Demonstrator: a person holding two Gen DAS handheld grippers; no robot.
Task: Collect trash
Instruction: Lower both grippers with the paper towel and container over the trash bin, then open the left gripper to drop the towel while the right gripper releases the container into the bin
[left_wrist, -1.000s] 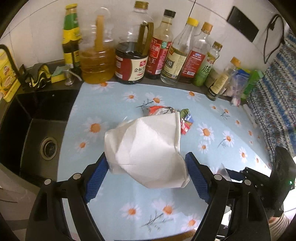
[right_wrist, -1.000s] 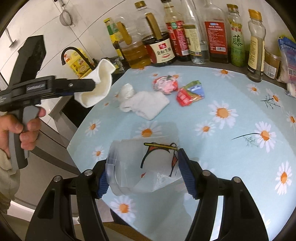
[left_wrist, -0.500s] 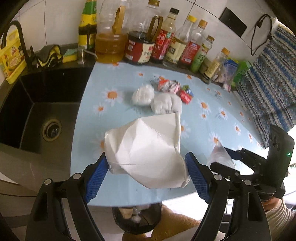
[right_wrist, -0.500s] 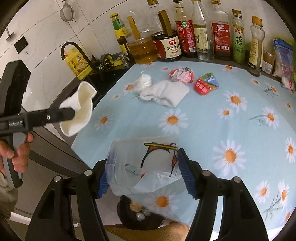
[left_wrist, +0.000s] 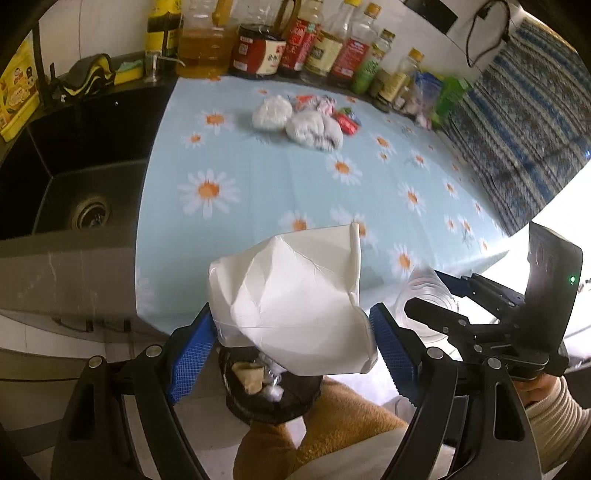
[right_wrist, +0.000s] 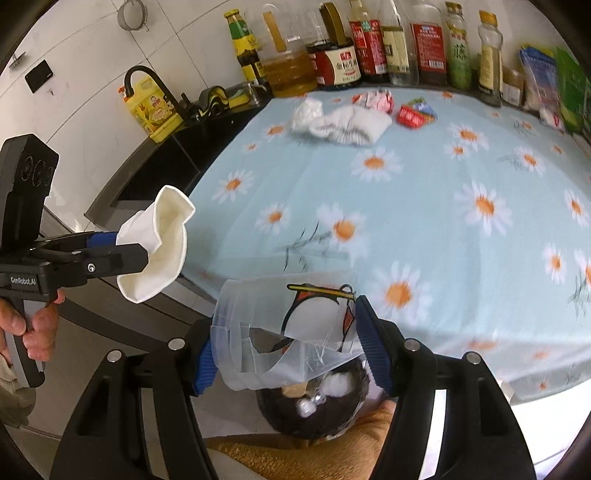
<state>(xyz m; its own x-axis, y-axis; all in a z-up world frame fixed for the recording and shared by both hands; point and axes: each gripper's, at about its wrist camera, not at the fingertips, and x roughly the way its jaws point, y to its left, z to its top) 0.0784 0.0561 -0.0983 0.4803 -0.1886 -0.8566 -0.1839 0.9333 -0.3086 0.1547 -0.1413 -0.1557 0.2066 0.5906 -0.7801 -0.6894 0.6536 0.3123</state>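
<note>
My left gripper (left_wrist: 291, 332) is clamped on a crushed white paper cup (left_wrist: 295, 299), both blue pads pressing its sides. My right gripper (right_wrist: 284, 354) pinches a squashed clear plastic cup (right_wrist: 284, 332) with a penguin print. Neither grip has changed in the last second. What has changed is the place. A second ago both cups hung over the daisy cloth (left_wrist: 280, 177); now they hang past its near edge, above the black bin (left_wrist: 269, 391) on the floor, which already holds scraps. To my mind the carry is all but done and letting go comes next.

The paper cup lies tilted, long axis running near to far, its open rim pointing away and up. The plastic cup is too crumpled to tell its axis. Far off on the cloth, white wads (right_wrist: 343, 122) and small wrappers (right_wrist: 415, 114) wait.
</note>
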